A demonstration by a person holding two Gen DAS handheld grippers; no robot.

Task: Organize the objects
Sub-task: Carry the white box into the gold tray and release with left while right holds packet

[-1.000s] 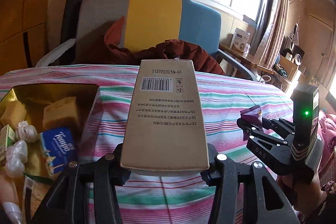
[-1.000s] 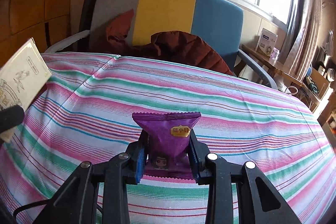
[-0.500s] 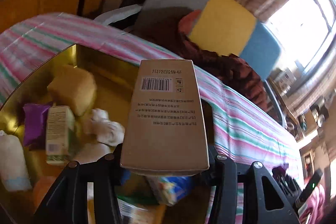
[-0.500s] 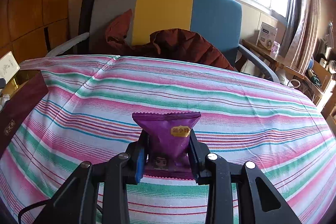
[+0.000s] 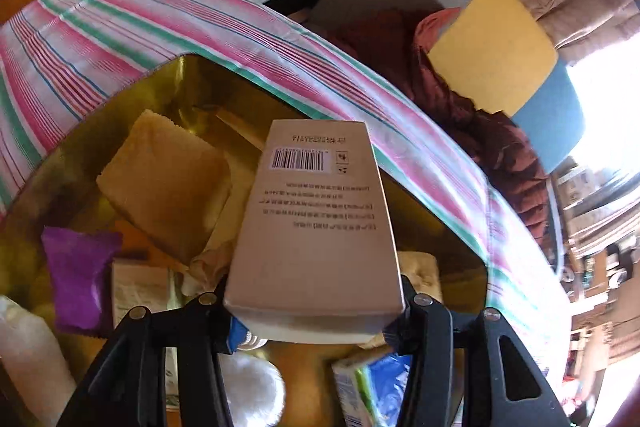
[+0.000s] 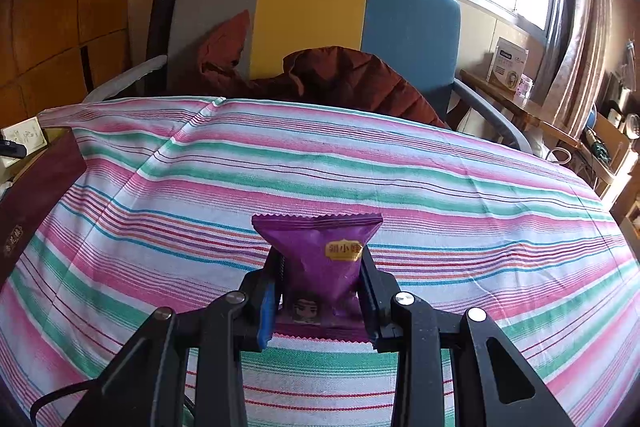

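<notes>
Over gold-lined storage box [image 5: 460, 227]: left gripper [image 5: 316, 311] clamps tall beige cardboard carton [image 5: 316, 227], not yet dropped. Right gripper [image 6: 320, 291] grips purple foil snack packet [image 6: 320, 259] above striped-cloth surface [image 6: 440, 187]. Box already holds several items; est. 2 placements left.

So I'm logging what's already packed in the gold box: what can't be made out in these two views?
- Left wrist: the beige carton in the left tool hides the gold box floor beneath it.
- Left wrist: the blue packet is cut off by the bottom edge and blurred.
- Right wrist: the box shows only as a maroon wall at the left edge; contents hidden.
</notes>
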